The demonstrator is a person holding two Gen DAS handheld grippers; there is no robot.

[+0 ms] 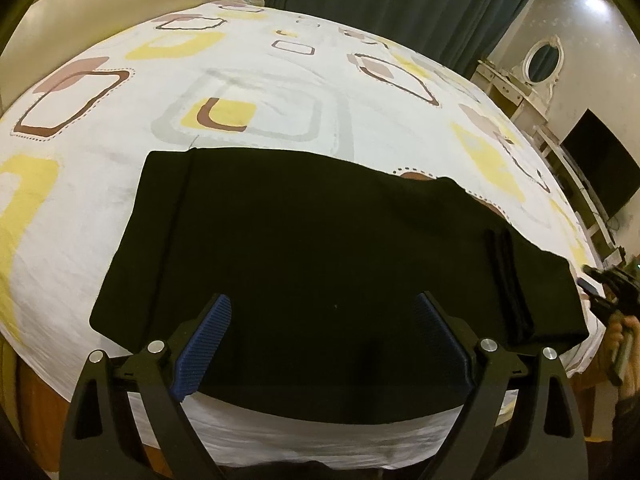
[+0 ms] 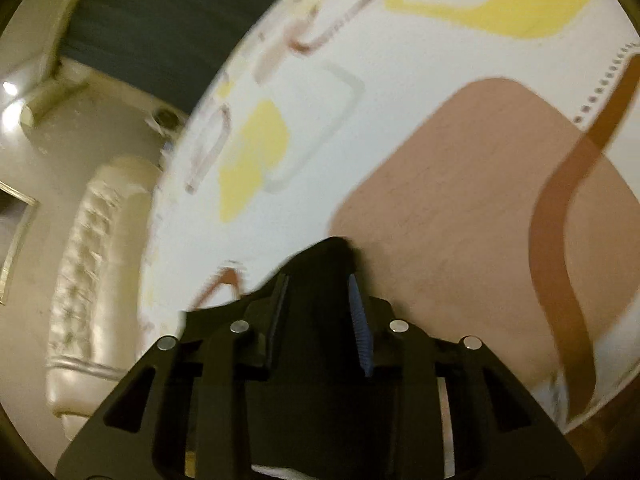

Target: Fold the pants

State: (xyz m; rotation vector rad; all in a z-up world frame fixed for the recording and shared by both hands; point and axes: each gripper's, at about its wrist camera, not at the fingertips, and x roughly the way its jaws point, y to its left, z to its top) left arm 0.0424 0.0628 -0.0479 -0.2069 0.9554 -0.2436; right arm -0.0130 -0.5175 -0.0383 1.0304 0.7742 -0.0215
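Left wrist view: black pants (image 1: 320, 248) lying flat on the patterned bedsheet (image 1: 260, 92), near the bed's front edge, already doubled into a wide band running left to right. Left gripper (image 1: 322, 320) hovering over the near edge, jaws spread wide, blue pads (image 1: 204, 344) apart with nothing between them. Folded hem or cuff layers stacked at the right end. Right gripper (image 1: 608, 280) visible at far right edge, just beside that end; a hand (image 1: 624, 332) behind it.

Right wrist view: blurred, tilted. Right gripper (image 2: 320, 280) clenched part-way on a peak of black cloth, bunched up between the pads (image 2: 358, 320); looks like a corner of the pants (image 2: 332, 252) gripped. Bedsheet (image 2: 440, 60) beyond, tufted headboard (image 2: 92, 264) at left.

Handling, judged: light, limp knit-like fabric, no stiffness, will sag and drag rather than hold shape. Not fragile. Low slip risk against ribbed pads, but stacked layers may shear apart. Best pinched at corners through all layers, both ends together, kept taut while carried over.
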